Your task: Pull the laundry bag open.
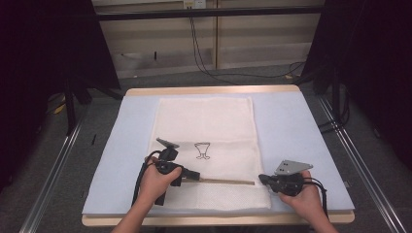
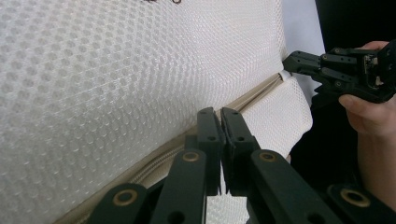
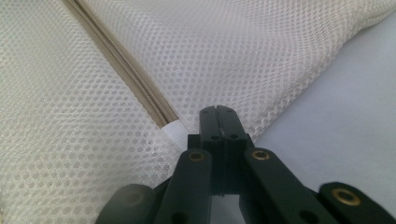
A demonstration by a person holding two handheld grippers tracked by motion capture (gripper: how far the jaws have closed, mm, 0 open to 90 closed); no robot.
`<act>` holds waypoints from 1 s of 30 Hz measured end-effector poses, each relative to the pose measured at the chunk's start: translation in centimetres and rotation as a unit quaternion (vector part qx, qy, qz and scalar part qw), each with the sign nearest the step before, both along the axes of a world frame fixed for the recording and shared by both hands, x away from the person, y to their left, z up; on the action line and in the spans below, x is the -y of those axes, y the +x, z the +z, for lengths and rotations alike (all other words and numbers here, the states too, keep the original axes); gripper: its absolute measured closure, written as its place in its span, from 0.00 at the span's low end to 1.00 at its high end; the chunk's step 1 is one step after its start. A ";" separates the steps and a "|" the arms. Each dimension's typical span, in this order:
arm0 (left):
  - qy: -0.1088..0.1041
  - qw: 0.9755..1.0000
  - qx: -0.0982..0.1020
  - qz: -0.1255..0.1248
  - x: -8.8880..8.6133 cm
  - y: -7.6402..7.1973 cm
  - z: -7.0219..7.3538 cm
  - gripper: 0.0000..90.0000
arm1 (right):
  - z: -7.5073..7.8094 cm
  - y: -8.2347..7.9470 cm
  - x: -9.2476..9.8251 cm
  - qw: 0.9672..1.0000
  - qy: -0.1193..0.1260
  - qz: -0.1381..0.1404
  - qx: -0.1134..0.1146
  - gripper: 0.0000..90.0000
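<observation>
A white mesh laundry bag [image 1: 209, 145] is seen lying flat on the pale blue mat [image 1: 301, 131] covering the table, its zipper [image 1: 226, 181] running crosswise near the edge closest to the person. The left gripper [image 1: 193, 175] is held at the left end of that zipper, and in the left gripper view its jaws are pressed together right on the zipper line [image 2: 154, 163]; whether the slider or pull tab is pinched between them cannot be told, since the jaw tips cover that spot. The right gripper [image 1: 262, 178] is placed at the bag's right edge, jaws closed, apparently nipping the mesh just beside the white end tab [image 3: 175, 133] of the zipper, though the actual bite is hidden under the jaws. The bag is judged to be very light, soft and limp, so it would be expected to bunch and slide on the mat unless one end is anchored while the other is pulled; the firm zipper tape and end tab are reckoned the best places to be gripped, the open mesh being prone to stretch and snag. A small black printed emblem [image 1: 202, 150] is seen mid-bag, too small to be read.
</observation>
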State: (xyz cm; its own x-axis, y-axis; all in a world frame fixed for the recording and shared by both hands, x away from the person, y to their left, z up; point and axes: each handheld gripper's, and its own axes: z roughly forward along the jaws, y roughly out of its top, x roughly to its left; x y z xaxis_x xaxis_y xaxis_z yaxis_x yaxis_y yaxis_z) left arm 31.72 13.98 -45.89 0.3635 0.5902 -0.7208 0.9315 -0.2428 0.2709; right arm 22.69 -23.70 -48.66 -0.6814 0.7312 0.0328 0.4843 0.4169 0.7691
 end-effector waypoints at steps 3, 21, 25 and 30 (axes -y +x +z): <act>-0.001 1.000 0.000 0.004 -0.5 -0.1 0.1 0.97 | 0.0 0.0 0.0 1.000 0.000 0.001 0.000 1.00; 0.008 1.000 0.004 0.022 -2.5 -0.4 0.3 0.97 | 0.0 0.0 0.0 1.000 0.001 0.001 -0.001 1.00; 0.005 0.999 0.002 0.031 -3.0 -0.5 0.3 0.97 | 0.0 0.1 0.0 1.000 0.002 0.002 -0.002 1.00; 0.011 0.999 0.006 0.032 -3.8 -0.5 0.3 0.97 | 0.0 0.1 0.0 1.000 0.002 0.002 -0.002 1.00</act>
